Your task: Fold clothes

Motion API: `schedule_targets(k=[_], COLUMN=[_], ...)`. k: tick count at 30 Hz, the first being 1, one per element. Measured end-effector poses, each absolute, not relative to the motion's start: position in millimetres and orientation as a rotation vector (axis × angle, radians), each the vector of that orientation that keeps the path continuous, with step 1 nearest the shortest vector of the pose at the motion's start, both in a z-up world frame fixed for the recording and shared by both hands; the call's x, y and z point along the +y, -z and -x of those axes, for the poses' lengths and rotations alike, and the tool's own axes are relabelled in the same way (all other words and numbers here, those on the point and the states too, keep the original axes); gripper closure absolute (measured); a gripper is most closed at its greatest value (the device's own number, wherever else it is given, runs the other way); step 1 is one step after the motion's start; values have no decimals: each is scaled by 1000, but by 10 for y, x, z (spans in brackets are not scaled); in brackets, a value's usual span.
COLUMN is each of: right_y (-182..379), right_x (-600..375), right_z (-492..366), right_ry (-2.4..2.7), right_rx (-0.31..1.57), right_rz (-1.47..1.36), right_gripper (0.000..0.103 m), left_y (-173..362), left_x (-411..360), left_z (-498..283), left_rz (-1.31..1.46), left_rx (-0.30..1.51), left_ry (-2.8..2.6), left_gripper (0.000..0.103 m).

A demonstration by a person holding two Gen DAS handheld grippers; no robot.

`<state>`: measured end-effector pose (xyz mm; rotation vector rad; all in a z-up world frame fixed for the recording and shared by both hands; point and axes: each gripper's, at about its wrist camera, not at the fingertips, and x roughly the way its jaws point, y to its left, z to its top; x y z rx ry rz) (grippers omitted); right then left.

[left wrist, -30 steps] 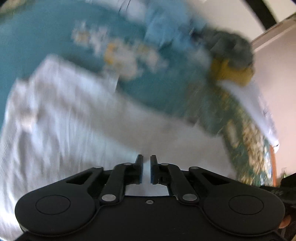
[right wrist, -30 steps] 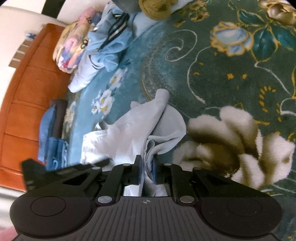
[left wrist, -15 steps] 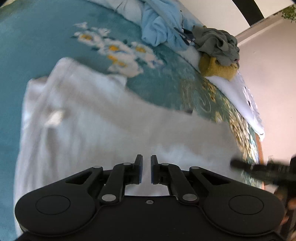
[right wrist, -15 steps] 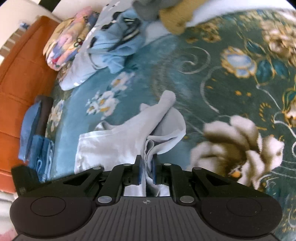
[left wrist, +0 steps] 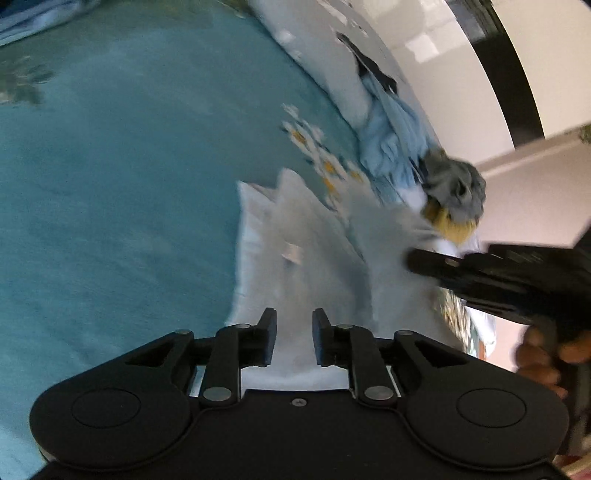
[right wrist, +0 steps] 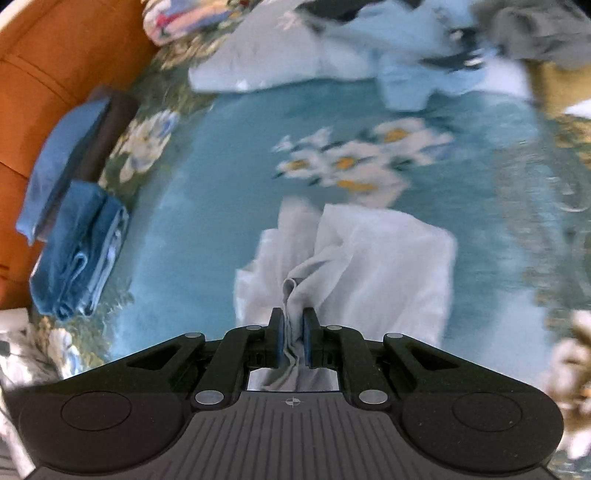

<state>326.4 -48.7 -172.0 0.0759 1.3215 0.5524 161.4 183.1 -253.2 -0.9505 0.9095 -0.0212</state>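
White shirt (right wrist: 373, 273) lay mid-frame on the teal bed (right wrist: 207, 206), long axis running away from the right gripper (right wrist: 293, 338), whose fingers pinched its near bunched edge; left gripper (left wrist: 294, 338) hovered over it, fingers parted, empty.

The bed is covered by a teal blanket (right wrist: 207, 206) with a white daisy print (right wrist: 354, 162) near its middle and a denser floral pattern toward the right edge. A white garment (right wrist: 388, 266) lies on it near the centre, partly bunched. At the left, against the orange wooden headboard (right wrist: 55, 55), lie folded blue clothes (right wrist: 77, 258) and a flat blue and dark brown piece (right wrist: 70, 155). At the far side rest a pale pillow (right wrist: 258, 59), a colourful patterned cushion (right wrist: 184, 18), a crumpled light blue garment (right wrist: 406, 81) and a grey garment (right wrist: 535, 33) over something mustard yellow (left wrist: 448, 225).
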Motion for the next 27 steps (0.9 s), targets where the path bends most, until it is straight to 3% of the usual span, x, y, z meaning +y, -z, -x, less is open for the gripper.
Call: schedule_targets(k=[9, 20, 27], right_y=[2071, 1912, 2144], right_x=[271, 409, 471], right_z=[-3232, -3579, -3865], right_ry=[-570, -554, -517], right_rx=[1388, 1340, 1476], right_rz=[38, 172, 29], right_gripper=[87, 66, 66], left_y=[2647, 2544, 2670], left_x=[2102, 1777, 1456], left_z=[-1372, -1446, -1625], left_rz=[1014, 982, 888], left_rx=[906, 891, 940], left_ry=[18, 154, 170], left_gripper=[82, 59, 61])
